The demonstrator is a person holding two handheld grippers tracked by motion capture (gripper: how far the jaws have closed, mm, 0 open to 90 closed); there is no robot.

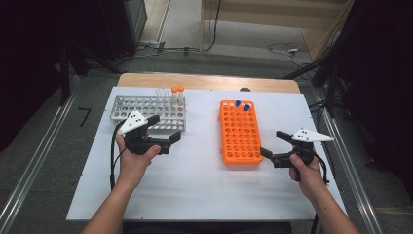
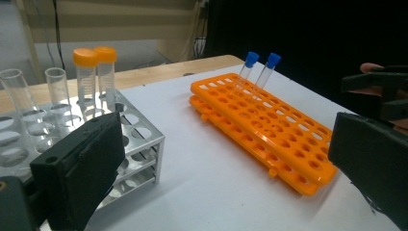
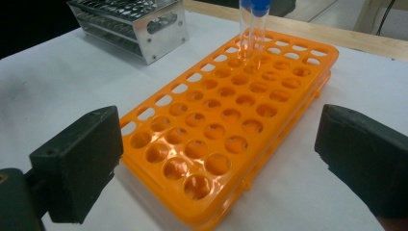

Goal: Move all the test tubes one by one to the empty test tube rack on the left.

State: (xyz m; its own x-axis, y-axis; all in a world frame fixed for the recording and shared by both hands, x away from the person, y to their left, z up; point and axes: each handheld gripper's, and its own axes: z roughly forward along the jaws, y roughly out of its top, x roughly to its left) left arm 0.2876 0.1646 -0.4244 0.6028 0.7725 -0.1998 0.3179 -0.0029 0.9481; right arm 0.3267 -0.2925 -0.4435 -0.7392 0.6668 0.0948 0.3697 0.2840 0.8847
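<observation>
Two racks: metal rack (image 1: pixel 148 112) at the left of the white table (image 1: pixel 195 180), orange rack (image 1: pixel 240 131) right of centre; well apart from each other.
Metal rack contents: two orange-capped tubes (image 2: pixel 95 79) side by side at the far right of the rack, with two clear uncapped tubes (image 2: pixel 36 94) just beside them.
Orange rack contents: two blue-capped tubes (image 2: pixel 260 72) standing in adjacent holes at the far end; the remaining holes in sight are vacant.
Left gripper (image 1: pixel 158 132): held above the table just in front of the metal rack's near right corner; jaws spread wide, nothing between them.
Right gripper (image 1: pixel 274 145): held just beside the near right corner of the orange rack; jaws spread wide, nothing between them.
Left gripper view: both racks lie ahead, metal rack nearest the left jaw.
Right gripper view: near end of the orange rack lies between the jaws, not touched.
</observation>
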